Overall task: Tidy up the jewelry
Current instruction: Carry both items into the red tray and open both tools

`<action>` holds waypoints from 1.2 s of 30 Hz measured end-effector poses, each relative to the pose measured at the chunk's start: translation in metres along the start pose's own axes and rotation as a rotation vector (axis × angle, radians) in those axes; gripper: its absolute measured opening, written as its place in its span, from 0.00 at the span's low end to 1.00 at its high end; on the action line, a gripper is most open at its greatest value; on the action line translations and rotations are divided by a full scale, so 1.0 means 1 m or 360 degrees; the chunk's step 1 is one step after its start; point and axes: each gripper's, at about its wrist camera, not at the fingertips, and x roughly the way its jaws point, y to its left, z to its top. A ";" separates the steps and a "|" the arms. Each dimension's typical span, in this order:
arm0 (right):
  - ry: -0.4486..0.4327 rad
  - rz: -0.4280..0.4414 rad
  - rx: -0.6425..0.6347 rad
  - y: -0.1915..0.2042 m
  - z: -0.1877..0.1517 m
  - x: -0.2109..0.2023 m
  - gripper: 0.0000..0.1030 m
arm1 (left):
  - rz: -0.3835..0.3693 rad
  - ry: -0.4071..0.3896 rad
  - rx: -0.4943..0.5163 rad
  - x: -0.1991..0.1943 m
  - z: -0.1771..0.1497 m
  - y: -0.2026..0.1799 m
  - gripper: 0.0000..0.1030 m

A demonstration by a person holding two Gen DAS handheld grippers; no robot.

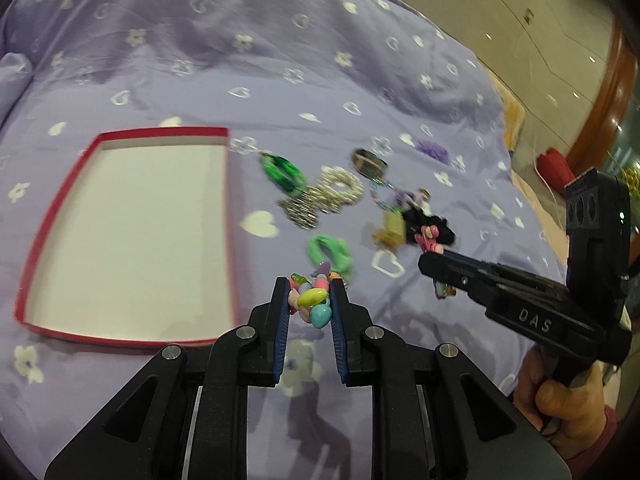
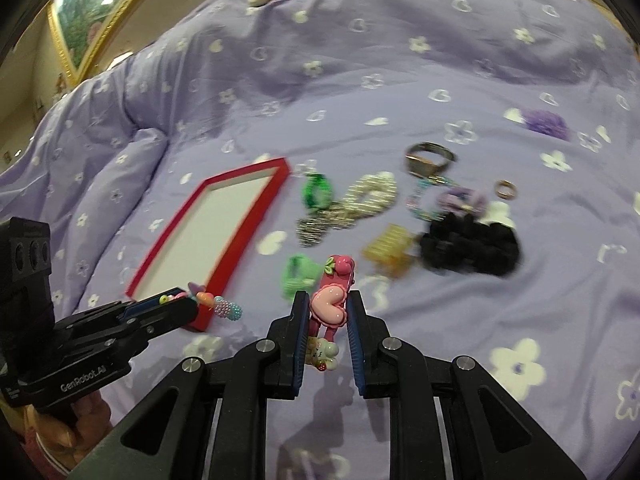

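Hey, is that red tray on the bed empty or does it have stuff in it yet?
Empty. The red tray shows only its bare white floor; both views agree, and the jewelry lies on the purple bedspread beside it.

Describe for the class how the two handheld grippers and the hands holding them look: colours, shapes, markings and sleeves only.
Both grippers are matte black with angular linkage arms, silver round pivot pins and blue ribbed pads lining the fingers. The right gripper bears white letters "DAS" and a small green light on its boxy upright block. The left gripper reads "GenRobot.AI". The right hand is bare, with a dark reddish cuff.
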 end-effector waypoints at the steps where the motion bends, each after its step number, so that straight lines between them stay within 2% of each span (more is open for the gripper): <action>1: 0.0005 0.0013 -0.0012 0.005 0.001 0.003 0.18 | 0.0018 -0.0012 -0.0013 -0.003 0.001 0.006 0.17; 18: 0.0177 0.0323 -0.0244 0.111 0.032 0.087 0.18 | 0.0304 -0.0093 -0.0256 -0.020 0.015 0.127 0.17; 26: 0.0322 0.0335 -0.0315 0.133 0.030 0.136 0.18 | 0.0342 -0.0015 -0.0335 0.002 0.008 0.165 0.17; 36: 0.0493 0.0284 -0.0415 0.136 0.018 0.161 0.18 | 0.0344 0.0107 -0.0335 0.021 -0.008 0.168 0.17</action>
